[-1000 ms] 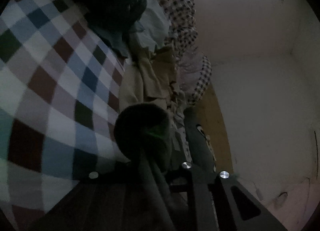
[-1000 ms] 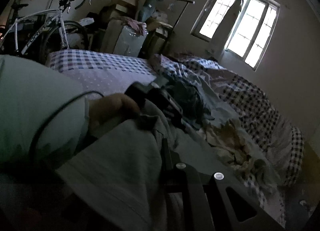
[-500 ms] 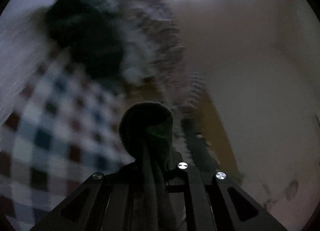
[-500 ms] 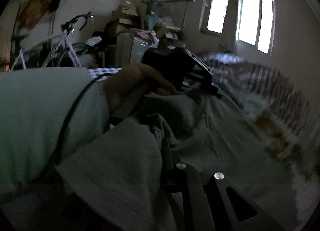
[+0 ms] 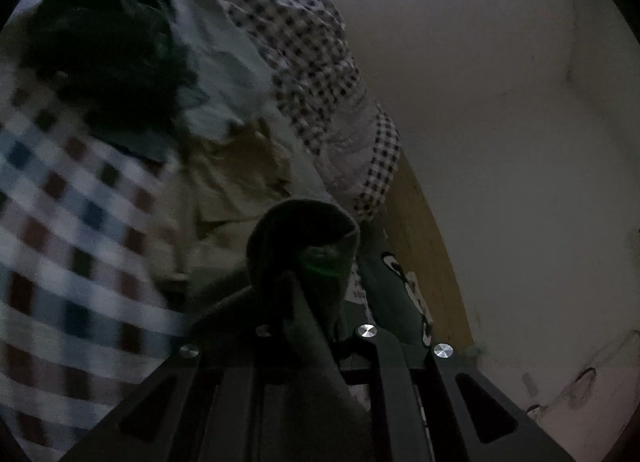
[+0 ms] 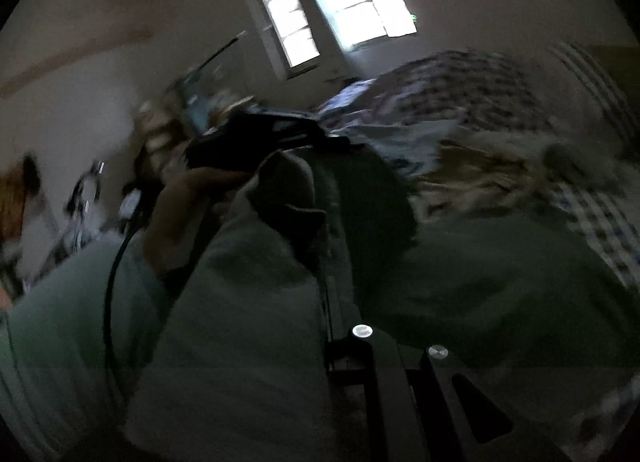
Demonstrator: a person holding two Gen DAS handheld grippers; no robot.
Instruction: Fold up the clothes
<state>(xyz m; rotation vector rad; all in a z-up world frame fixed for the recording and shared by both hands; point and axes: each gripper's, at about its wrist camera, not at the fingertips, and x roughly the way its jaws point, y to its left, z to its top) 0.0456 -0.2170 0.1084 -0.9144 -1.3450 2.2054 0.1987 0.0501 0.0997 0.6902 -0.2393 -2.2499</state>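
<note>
A grey-green garment (image 5: 304, 238) is bunched between the fingers of my left gripper (image 5: 308, 278), which is shut on it above the bed; the cloth hides the fingertips. In the right wrist view the same garment (image 6: 480, 282) hangs spread out and also covers the left finger of my right gripper (image 6: 326, 246), which is shut on another part of it. A person's hand (image 6: 180, 206) holds the left gripper (image 6: 256, 138) just beyond, and the cloth runs between the two grippers.
A pile of clothes lies on the checked bed sheet (image 5: 80, 222): a dark garment (image 5: 108, 58), a pale blue one (image 5: 224, 62) and a beige one (image 5: 236, 174). A wooden bed frame (image 5: 424, 246) meets the wall. Windows (image 6: 340, 10) and blurred clutter stand at the back.
My left gripper has risen with the garment, so the bed looks farther below. The right wrist view has rolled hard, tilting the room, and the garment now hangs spread between both grippers.
</note>
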